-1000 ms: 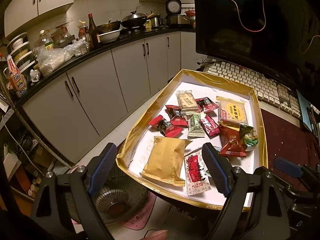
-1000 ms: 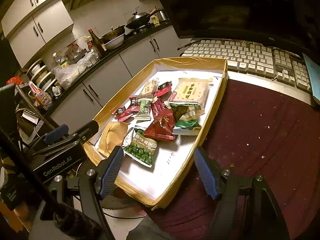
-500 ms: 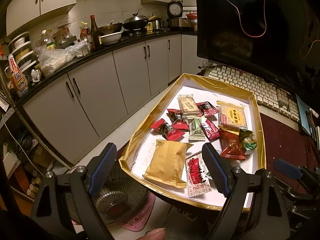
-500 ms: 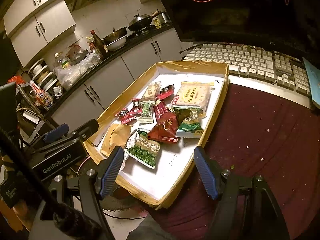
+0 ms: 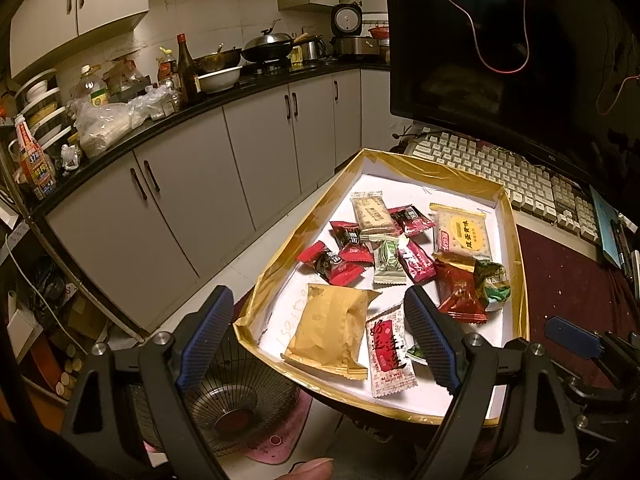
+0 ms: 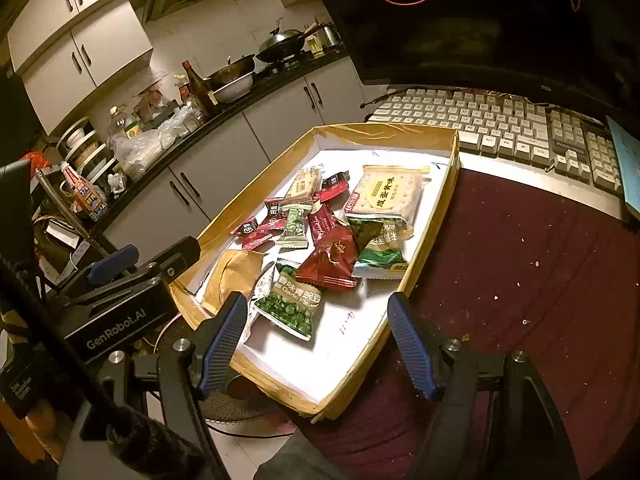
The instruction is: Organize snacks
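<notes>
A shallow box with gold taped walls (image 5: 516,240) (image 6: 448,184) holds several snack packets. A tan packet (image 5: 330,330) (image 6: 232,276) and a red-and-white packet (image 5: 390,346) lie at its near end. A green pea packet (image 6: 292,304), a dark red packet (image 5: 458,292) (image 6: 332,256), a yellow cracker pack (image 5: 460,232) (image 6: 388,196) and small red candies (image 5: 340,262) lie further in. My left gripper (image 5: 316,332) is open, above the box's near end. My right gripper (image 6: 316,340) is open, over the box's near corner. Both are empty.
A keyboard (image 5: 500,172) (image 6: 492,124) and a dark monitor (image 5: 500,40) stand behind the box. A maroon mat (image 6: 540,280) lies to its right. Kitchen cabinets (image 5: 192,208) and a cluttered counter are on the left. A fan grille (image 5: 224,408) sits on the floor below.
Both grippers have drawn back and up a little from the box, so it looks slightly smaller and farther. Both stay open. No packet has moved.
</notes>
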`<control>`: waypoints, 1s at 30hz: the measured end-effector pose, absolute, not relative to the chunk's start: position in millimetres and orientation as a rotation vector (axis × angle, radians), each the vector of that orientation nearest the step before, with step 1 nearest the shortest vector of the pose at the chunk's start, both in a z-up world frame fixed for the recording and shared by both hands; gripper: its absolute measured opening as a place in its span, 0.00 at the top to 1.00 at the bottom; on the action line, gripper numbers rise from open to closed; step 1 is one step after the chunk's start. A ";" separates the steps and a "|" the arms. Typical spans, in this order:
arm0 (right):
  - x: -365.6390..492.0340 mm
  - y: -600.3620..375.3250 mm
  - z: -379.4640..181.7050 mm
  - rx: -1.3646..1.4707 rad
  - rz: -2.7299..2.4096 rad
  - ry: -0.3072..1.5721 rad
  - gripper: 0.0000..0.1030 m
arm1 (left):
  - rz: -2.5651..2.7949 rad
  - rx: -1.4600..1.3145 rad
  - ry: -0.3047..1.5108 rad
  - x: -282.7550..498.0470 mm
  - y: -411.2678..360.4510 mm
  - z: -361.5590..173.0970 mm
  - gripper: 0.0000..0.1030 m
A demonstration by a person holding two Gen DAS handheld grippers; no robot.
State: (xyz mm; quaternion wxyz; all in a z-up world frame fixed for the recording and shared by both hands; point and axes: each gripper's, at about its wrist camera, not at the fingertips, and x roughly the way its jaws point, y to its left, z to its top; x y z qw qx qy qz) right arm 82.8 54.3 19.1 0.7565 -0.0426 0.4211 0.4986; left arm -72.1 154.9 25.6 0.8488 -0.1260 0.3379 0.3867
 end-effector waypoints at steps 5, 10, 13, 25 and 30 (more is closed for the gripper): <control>84.1 54.5 19.8 -0.096 1.089 0.915 0.30 | 0.814 -0.264 0.713 -71.5 155.0 25.8 0.15; 84.4 55.4 20.4 -0.096 1.090 0.916 0.30 | 0.815 -0.264 0.716 -71.4 154.7 25.3 0.15; 84.0 55.5 20.0 -0.096 1.087 0.919 0.30 | 0.814 -0.264 0.717 -71.1 155.7 25.6 0.15; 80.0 56.4 18.9 -0.097 1.089 0.918 0.30 | 0.810 -0.260 0.721 -72.5 161.2 23.2 0.15; 80.4 56.9 18.5 -0.097 1.089 0.920 0.30 | 0.811 -0.259 0.723 -75.0 162.3 20.1 0.15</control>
